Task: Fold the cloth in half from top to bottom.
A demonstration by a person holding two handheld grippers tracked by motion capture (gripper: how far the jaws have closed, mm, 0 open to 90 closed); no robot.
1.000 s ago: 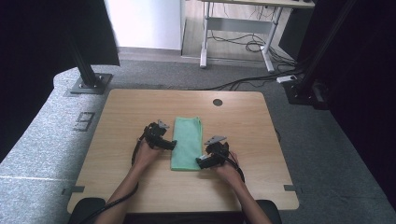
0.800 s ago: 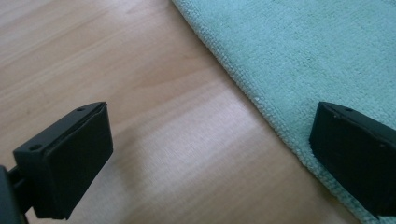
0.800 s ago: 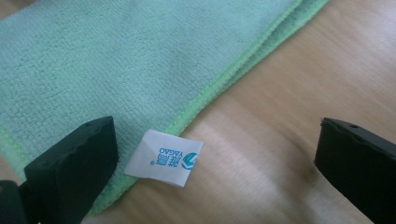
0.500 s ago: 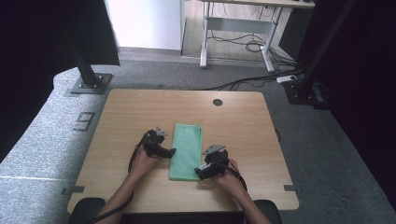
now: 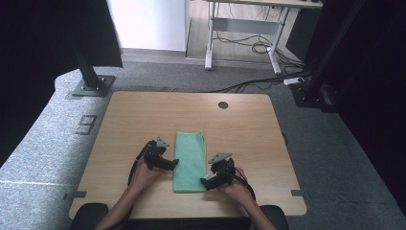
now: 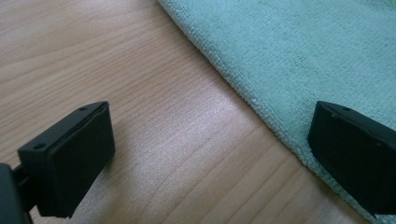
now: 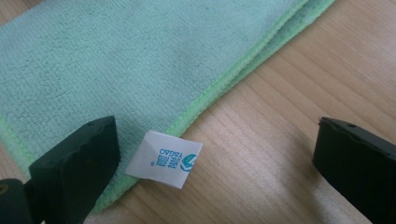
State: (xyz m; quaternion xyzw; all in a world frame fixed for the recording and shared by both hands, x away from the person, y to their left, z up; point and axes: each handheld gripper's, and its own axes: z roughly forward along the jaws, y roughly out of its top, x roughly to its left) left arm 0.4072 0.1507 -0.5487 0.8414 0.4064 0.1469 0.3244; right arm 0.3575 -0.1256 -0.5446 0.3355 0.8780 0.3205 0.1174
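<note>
a: that towel (image 5: 190, 162) is a fuzzy green microfibre strip, folded long, lying mid-table (image 5: 143, 115) on pale woodgrain. white tag (image 7: 164, 158) sticks out at its stitched edge.

b: both hands slid nearer since a second ago. left gripper (image 6: 210, 154) gapes wide across the edge, right gripper (image 7: 215, 158) wide around the tag, nothing grabbed.

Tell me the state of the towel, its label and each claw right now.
Green towel: folded, lying flat on the table.
White label: sticking out from the towel's hem, flat on the wood.
Left claw: open, at the towel's edge.
Right claw: open, straddling the towel's corner.
</note>
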